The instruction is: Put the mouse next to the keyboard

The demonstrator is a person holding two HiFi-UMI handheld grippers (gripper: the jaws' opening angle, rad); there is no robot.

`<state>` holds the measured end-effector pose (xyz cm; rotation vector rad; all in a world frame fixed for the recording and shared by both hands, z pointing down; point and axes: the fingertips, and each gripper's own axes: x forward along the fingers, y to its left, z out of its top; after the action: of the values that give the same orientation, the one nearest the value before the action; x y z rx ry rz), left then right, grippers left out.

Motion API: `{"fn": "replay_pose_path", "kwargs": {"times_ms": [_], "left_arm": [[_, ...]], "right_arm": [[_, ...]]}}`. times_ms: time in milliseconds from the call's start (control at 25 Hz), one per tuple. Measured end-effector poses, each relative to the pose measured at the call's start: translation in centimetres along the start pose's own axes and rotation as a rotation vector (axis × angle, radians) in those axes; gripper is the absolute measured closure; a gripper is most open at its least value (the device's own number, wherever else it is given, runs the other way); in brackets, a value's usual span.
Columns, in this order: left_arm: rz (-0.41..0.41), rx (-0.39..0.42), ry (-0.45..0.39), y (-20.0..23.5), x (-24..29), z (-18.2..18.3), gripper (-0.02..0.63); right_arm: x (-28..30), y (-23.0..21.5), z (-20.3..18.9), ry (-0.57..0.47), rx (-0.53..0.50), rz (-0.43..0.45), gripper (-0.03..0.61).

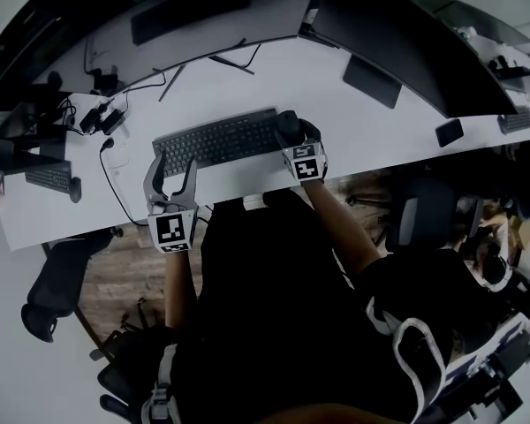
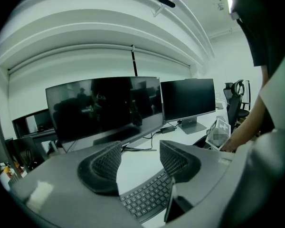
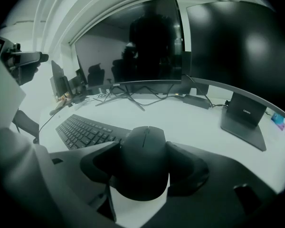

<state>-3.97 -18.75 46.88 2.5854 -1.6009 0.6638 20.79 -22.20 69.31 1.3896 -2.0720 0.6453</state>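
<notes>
A black, rounded, matte plastic mouse [image 3: 143, 161] sits on the white desk [image 1: 247, 78], just beside the right end of the black keyboard [image 1: 216, 140]. The right gripper's [image 3: 143, 166] fingers [image 3: 100, 164] clasp both its sides. The left gripper [image 2: 139, 158] is spread, empty.

Office premises. A long white desk [image 1: 380, 131] carries large dark monitors [image 1: 203, 7] along its far edge and a keyboard [image 1: 216, 140] near its front edge. Cables [image 1: 106, 117] gather toward the left end, and office chairs [image 1: 49, 294] stand alongside.
</notes>
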Motion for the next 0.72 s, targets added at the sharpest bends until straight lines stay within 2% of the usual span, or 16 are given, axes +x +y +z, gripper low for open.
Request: {"fn": "replay_pose_path", "kwargs": {"times_ms": [280,720], "left_arm": [[0.030,0.003,0.036,-1.0,-0.3,-0.2,0.374],[0.090,0.010,0.085,-2.6,-1.4,-0.7,0.374]], "right_arm": [[0.9,-2.8,-1.7,0.054,0.026,-0.019,0.273],[3.5,-5.3,-3.7,0.084,0.067,-0.055,0.275]]}}
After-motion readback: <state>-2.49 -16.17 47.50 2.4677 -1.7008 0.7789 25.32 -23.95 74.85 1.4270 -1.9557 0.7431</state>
